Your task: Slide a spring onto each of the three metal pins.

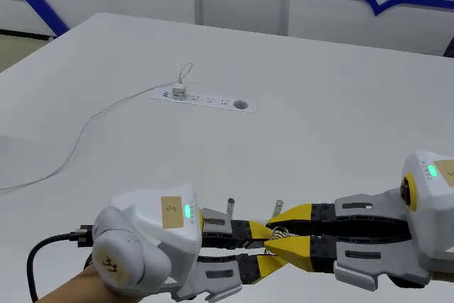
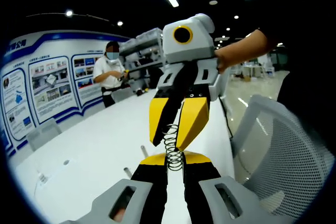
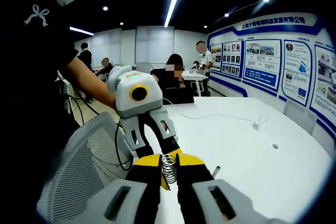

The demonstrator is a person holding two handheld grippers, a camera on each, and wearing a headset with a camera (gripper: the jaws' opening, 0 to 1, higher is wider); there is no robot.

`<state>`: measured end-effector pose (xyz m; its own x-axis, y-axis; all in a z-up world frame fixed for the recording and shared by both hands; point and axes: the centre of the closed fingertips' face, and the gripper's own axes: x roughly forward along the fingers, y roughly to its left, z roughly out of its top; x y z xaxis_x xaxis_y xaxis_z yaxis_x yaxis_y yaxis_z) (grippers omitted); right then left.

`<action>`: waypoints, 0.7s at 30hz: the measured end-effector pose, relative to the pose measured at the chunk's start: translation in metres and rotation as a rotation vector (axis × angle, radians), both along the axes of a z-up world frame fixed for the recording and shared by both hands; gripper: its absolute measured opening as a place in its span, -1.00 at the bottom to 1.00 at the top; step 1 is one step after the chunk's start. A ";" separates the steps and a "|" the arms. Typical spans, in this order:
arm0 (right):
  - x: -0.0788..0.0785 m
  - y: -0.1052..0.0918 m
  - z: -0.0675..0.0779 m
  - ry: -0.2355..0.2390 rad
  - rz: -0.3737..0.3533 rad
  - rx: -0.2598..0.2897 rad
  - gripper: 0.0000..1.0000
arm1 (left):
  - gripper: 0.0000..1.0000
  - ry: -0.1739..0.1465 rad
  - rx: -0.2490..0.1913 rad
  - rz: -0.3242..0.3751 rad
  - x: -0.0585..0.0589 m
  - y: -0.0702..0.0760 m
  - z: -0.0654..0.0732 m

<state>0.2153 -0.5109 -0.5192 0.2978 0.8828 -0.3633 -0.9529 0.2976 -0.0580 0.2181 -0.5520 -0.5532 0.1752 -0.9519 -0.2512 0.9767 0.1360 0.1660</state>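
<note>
Near the front edge of the broad white table (image 1: 319,104), the two grippers meet tip to tip from left and right. A small coiled steel spring (image 1: 281,232) is between them, off the tabletop. The right gripper (image 1: 273,235), which has yellow fingers and reaches in from the right, has its tongs pressed in on the spring and pinches its coils from both sides. The left gripper (image 1: 264,248) comes from the near left. The spring's other end lies between its yellow tips, but it is not clear whether those tongs actually grip it. Just beyond the meeting tips, two slim upright metal pins (image 1: 230,206) (image 1: 278,207) stand bare on the table, side by side. Farther off, a flat white power strip (image 1: 206,99) lies on the table. A thin white cable (image 1: 85,129) runs from it away to the left, and a grey chair (image 1: 241,8) stands at the far edge.
</note>
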 end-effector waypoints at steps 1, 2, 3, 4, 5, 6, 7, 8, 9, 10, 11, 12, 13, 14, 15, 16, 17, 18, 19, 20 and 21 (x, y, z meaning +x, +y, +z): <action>0.000 -0.001 -0.001 -0.005 -0.002 -0.008 -0.79 | -0.82 0.002 0.001 0.001 0.000 0.000 -0.001; 0.001 -0.001 -0.001 -0.003 -0.003 -0.009 -0.79 | -0.82 0.007 -0.001 0.002 0.000 0.001 -0.001; 0.001 -0.002 -0.001 -0.006 -0.009 -0.008 -0.79 | -0.82 0.011 -0.004 0.006 0.000 0.001 -0.001; 0.001 -0.002 -0.001 -0.006 -0.012 -0.007 -0.79 | -0.81 0.015 -0.007 0.010 0.000 0.001 -0.001; 0.002 -0.002 -0.001 -0.008 -0.016 -0.007 -0.80 | -0.81 0.022 -0.009 0.015 0.001 0.001 -0.001; 0.003 -0.002 -0.002 -0.014 -0.023 -0.011 -0.80 | -0.81 0.025 -0.009 0.024 0.003 0.001 -0.002; 0.004 -0.002 -0.002 -0.022 -0.028 -0.014 -0.80 | -0.80 0.021 -0.006 0.032 0.004 0.001 -0.003; 0.005 -0.002 -0.003 -0.022 -0.033 -0.015 -0.80 | -0.80 0.027 -0.005 0.037 0.005 0.001 -0.003; 0.005 -0.002 -0.003 -0.020 -0.036 -0.015 -0.80 | -0.80 0.035 -0.006 0.039 0.005 0.001 -0.004; 0.006 -0.002 -0.004 -0.020 -0.039 -0.015 -0.80 | -0.80 0.032 -0.006 0.043 0.005 0.002 -0.004; 0.007 -0.002 -0.004 -0.027 -0.042 -0.018 -0.80 | -0.80 0.026 -0.005 0.050 0.007 0.003 -0.004; 0.007 -0.002 -0.003 -0.027 -0.043 -0.019 -0.80 | -0.79 0.030 -0.009 0.051 0.007 0.004 -0.004; 0.008 -0.001 -0.003 -0.031 -0.043 -0.020 -0.80 | -0.79 0.034 -0.013 0.056 0.007 0.005 -0.003; 0.008 -0.001 -0.003 -0.035 -0.044 -0.022 -0.80 | -0.79 0.032 -0.013 0.060 0.008 0.005 -0.003; 0.008 -0.001 -0.002 -0.036 -0.044 -0.022 -0.80 | -0.79 0.030 -0.012 0.061 0.008 0.006 -0.003; 0.009 0.000 -0.002 -0.036 -0.044 -0.021 -0.80 | -0.79 0.029 -0.012 0.063 0.009 0.006 -0.003; 0.010 0.000 -0.002 -0.039 -0.046 -0.021 -0.80 | -0.79 0.029 -0.011 0.066 0.009 0.006 -0.002; 0.010 0.000 -0.002 -0.039 -0.047 -0.020 -0.80 | -0.79 0.029 -0.011 0.069 0.010 0.007 -0.002; 0.011 0.001 -0.002 -0.039 -0.049 -0.019 -0.80 | -0.79 0.031 -0.012 0.075 0.011 0.007 -0.002; 0.012 0.001 -0.002 -0.041 -0.050 -0.020 -0.80 | -0.79 0.032 -0.012 0.076 0.011 0.007 -0.002; 0.012 0.001 -0.002 -0.042 -0.051 -0.021 -0.80 | -0.79 0.017 -0.009 0.081 0.013 0.008 -0.002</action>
<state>0.2273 -0.5101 -0.5214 0.3574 0.8585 -0.3678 -0.9332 0.3440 -0.1038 0.2308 -0.5442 -0.5553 0.2475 -0.9370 -0.2466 0.9651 0.2159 0.1479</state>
